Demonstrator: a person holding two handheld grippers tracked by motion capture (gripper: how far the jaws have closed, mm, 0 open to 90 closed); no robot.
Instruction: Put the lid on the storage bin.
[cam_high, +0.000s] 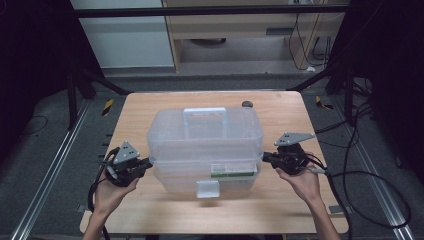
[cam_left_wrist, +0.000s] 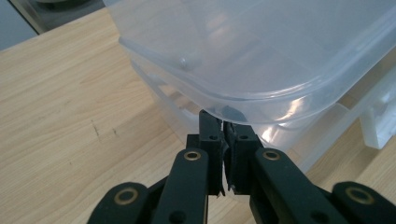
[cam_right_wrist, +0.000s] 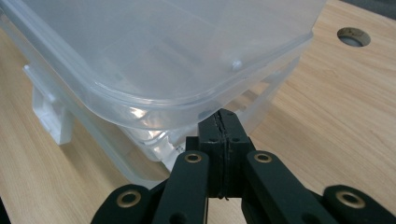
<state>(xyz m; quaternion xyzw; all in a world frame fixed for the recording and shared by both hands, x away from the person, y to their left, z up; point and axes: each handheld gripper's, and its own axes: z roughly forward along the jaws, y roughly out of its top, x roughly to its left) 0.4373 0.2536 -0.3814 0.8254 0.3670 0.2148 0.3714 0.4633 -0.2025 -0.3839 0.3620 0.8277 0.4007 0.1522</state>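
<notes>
clear plastic storage box (cam_high: 205, 150) at the middle of the wooden table (cam_high: 150, 210), its lid (cam_high: 205, 131) with moulded carry handle (cam_high: 205, 116) lying slightly proud of the base, the front latch (cam_high: 208, 189) hanging down. i hold one tool at each short end so that the lid can be raised evenly — a judgement from the mirrored placement. my left gripper (cam_high: 145, 164) meets the box's left end at lid-rim height; in the left gripper view its jaws are pressed together, tips tucked just under the lid's overhanging rim (cam_left_wrist: 261, 100), with nothing visibly pinched between them. my right gripper (cam_high: 266, 158) stands likewise at the right end — jaws pressed together beneath the rim (cam_right_wrist: 187, 100), pinching nothing that i can see. whether the tips touch the rim's underside i cannot tell. a small round hole (cam_right_wrist: 353, 36) marks the table's far edge.
</notes>
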